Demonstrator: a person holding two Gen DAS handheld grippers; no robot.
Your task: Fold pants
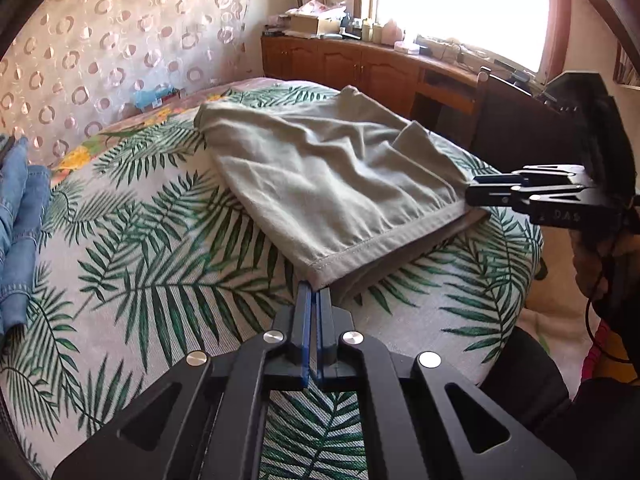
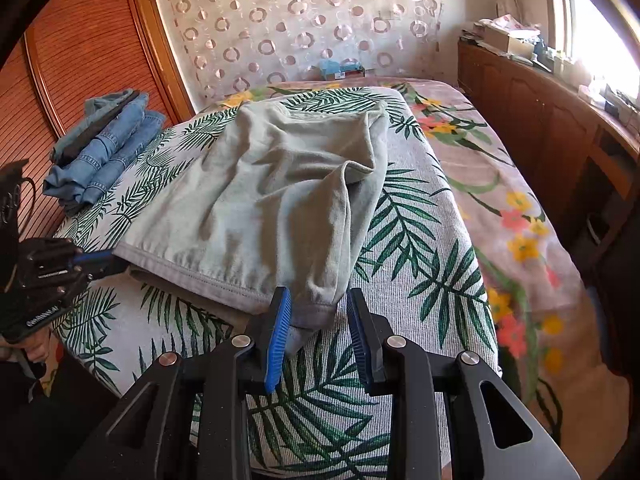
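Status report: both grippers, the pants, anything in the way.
Left gripper shut on pants hem corner. Right gripper open, other corner between its fingers. Jeans stacked off to the side, clear.

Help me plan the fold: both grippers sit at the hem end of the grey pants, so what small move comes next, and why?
Probably close the right gripper on the hem corner. The left gripper is already shut on the other corner of the grey pants, while the right one's blue pads stand apart with the cloth loose between them.

Left tool (image 1: pixel 316 292) clamped tight, right tool (image 2: pixel 318 300) parted, both angled downward
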